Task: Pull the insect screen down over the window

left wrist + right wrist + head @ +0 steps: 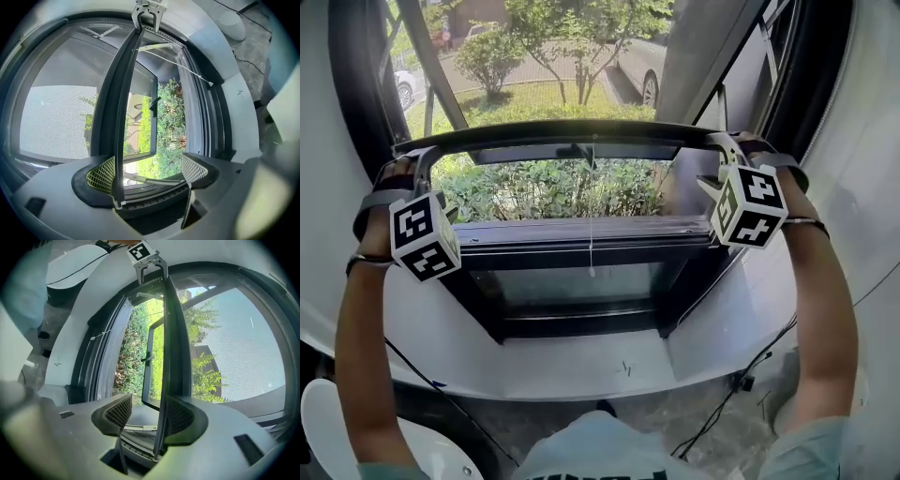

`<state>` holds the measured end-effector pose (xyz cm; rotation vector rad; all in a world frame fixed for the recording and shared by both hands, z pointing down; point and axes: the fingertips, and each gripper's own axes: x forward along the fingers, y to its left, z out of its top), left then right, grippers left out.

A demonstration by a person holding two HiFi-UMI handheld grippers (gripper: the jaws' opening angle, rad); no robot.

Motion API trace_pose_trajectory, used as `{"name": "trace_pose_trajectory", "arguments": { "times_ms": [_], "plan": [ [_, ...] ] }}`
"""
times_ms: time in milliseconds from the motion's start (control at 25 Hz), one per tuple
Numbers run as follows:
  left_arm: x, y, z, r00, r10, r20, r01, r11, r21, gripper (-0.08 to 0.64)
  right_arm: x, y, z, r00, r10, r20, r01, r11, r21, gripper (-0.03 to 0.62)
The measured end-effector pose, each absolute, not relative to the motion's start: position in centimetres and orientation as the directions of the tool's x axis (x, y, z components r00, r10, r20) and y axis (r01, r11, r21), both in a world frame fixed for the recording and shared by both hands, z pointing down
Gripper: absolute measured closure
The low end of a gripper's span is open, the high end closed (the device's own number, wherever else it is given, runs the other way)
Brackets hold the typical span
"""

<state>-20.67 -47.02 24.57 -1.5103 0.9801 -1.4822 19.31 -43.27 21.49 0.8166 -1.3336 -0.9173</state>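
The insect screen's dark bottom bar runs across the window opening at about mid height, with grey mesh above it. My left gripper is on the bar's left end and my right gripper on its right end. In the left gripper view the jaws stand wide apart, with the bar lying against the left pad. In the right gripper view the jaws are also wide apart, and the bar rests against the right pad. Neither gripper clamps the bar.
A thin pull cord hangs from the bar's middle. Below is the dark window frame and a white sill. An outward-opened glass sash and green bushes lie beyond. Cables and a white seat are on the floor.
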Motion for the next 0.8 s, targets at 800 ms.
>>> {"name": "trace_pose_trajectory", "arguments": {
  "times_ms": [800],
  "plan": [
    [-20.6, -46.9, 39.4, -0.009, -0.886, 0.463, -0.016, -0.463, -0.886, 0.126, 19.6, -43.6, 35.8, 0.043, -0.862, 0.506, 0.114, 0.507, 0.854, 0.417]
  ]
}}
